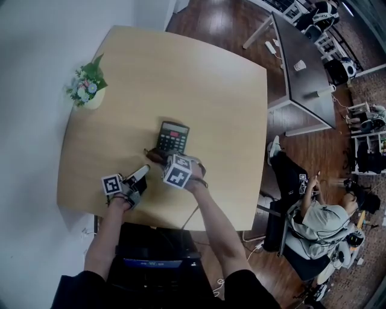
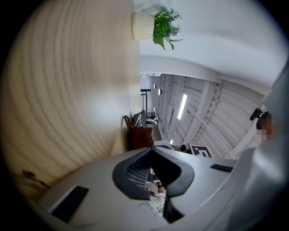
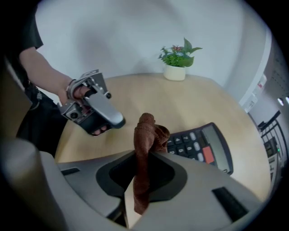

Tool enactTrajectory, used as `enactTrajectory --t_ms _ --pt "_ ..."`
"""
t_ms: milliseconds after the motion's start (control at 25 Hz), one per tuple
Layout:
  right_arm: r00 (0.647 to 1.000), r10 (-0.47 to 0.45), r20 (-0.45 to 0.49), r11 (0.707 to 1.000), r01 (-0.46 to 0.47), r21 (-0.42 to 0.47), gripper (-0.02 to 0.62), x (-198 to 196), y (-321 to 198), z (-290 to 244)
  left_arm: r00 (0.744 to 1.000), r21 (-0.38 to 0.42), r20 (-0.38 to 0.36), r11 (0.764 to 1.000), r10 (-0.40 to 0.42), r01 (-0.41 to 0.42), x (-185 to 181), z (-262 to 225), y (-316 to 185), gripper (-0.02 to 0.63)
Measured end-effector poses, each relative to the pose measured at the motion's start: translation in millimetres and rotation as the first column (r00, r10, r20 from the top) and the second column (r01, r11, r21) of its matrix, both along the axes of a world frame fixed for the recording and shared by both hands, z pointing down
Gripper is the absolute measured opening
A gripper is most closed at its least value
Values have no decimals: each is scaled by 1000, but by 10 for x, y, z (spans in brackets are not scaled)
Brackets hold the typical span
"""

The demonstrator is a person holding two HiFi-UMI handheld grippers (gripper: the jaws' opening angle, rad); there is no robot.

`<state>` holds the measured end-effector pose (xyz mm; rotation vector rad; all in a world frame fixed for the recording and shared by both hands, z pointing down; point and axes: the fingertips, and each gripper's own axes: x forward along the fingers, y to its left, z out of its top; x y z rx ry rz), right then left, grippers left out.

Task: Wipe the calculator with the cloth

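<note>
Here, a pale table [image 1: 181, 78] holding the calculator [image 1: 173, 137] stands on dark flooring [image 1: 211, 18].

Brown cloth [image 3: 145, 135] bunched, clamped upright in right gripper [image 3: 138, 189]; black calculator [image 3: 203, 146] flat beside it.

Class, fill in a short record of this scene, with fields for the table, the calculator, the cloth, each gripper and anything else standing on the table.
Surface: light wooden table with rounded corners
Calculator: dark desk calculator with a red key, lying flat near the table's middle
Cloth: crumpled brown cloth, hanging by the calculator's near end
Right gripper: shut on the cloth, angled down
Left gripper: shut, empty, held level, apart from the calculator
Other: small potted plant in a pale pot, near the table's far left edge
</note>
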<state>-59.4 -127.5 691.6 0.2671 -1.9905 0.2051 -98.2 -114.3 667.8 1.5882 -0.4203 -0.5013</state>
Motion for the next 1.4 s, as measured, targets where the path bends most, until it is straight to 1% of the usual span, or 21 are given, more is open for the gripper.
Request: enactTrajectory --t_ms 80,120,160,200,240,320,360,400,440,520,600,840,920,1000,1040,1120,1160,1200,1280,1360,1400 --pt "1000 -5 30 999 6 -37 67 7 64 -69 1000 3 -3 1000 2 -2 -2 -3 -1 -6" --pt "999 22 46 1000 -21 -22 67 37 -25 -138 1000 4 -3 1000 3 -3 -4 0 -3 -7" --pt "996 62 57 998 -64 19 67 89 -193 -226 1000 5 0 1000 4 -4 -5 5 -5 -8" --pt "992 111 61 990 -115 82 67 163 -417 -324 1000 6 3 1000 4 -4 -5 9 -7 -8" --pt "985 160 60 974 -167 156 67 249 -665 -426 1000 7 6 1000 3 -3 -5 10 -7 -8" --pt "971 235 48 927 -239 290 67 397 -1119 -588 1000 6 9 1000 2 -2 -3 11 -6 -6" --pt "967 253 35 910 -250 332 67 439 -1284 -613 1000 3 7 1000 0 0 -2 10 -6 -8" --pt "967 254 14 903 -243 354 67 455 -1393 -584 1000 0 4 1000 -1 1 0 7 -5 -8" --pt "970 241 -17 908 -219 358 67 448 -1441 -511 1000 -1 3 1000 -2 2 0 6 -3 -8" --pt "980 183 -78 932 -148 330 67 378 -1372 -323 1000 3 5 1000 -1 1 2 9 5 -8" --pt "986 130 -104 950 -93 299 67 289 -1193 -202 1000 8 12 1000 1 -1 6 15 5 -8" --pt "995 50 -86 974 -29 226 67 86 -536 -65 1000 0 13 1000 -1 1 -17 28 -4 -8" --pt "996 -11 -90 984 27 177 67 38 -248 -4 1000 -1 6 1000 -1 1 -16 18 -7 -6" --pt "995 -65 -77 992 73 101 67 40 24 33 1000 2 10 1000 2 -2 -10 15 -6 -8" --pt "996 -68 -53 995 71 68 67 65 100 21 1000 2 12 1000 5 -5 -4 12 -3 -8" --pt "1000 -1 13 999 0 53 67 183 29 -94 1000 -1 10 1000 10 -10 9 1 4 -8" --pt "998 55 40 995 -58 78 67 278 -119 -190 1000 -3 8 1000 12 -12 12 -2 4 -8" --pt "993 110 53 985 -116 125 67 395 -321 -297 1000 -1 9 1000 13 -13 11 -2 2 -8" --pt "979 197 57 945 -205 256 67 642 -786 -508 1000 4 18 1000 15 -15 6 4 -4 -7" --pt "971 233 58 903 -238 359 67 786 -1171 -639 1000 1 22 1000 15 -15 8 7 -6 -8" --pt "973 227 46 895 -227 384 67 808 -1289 -628 1000 -2 24 1000 15 -15 9 14 -5 -6"
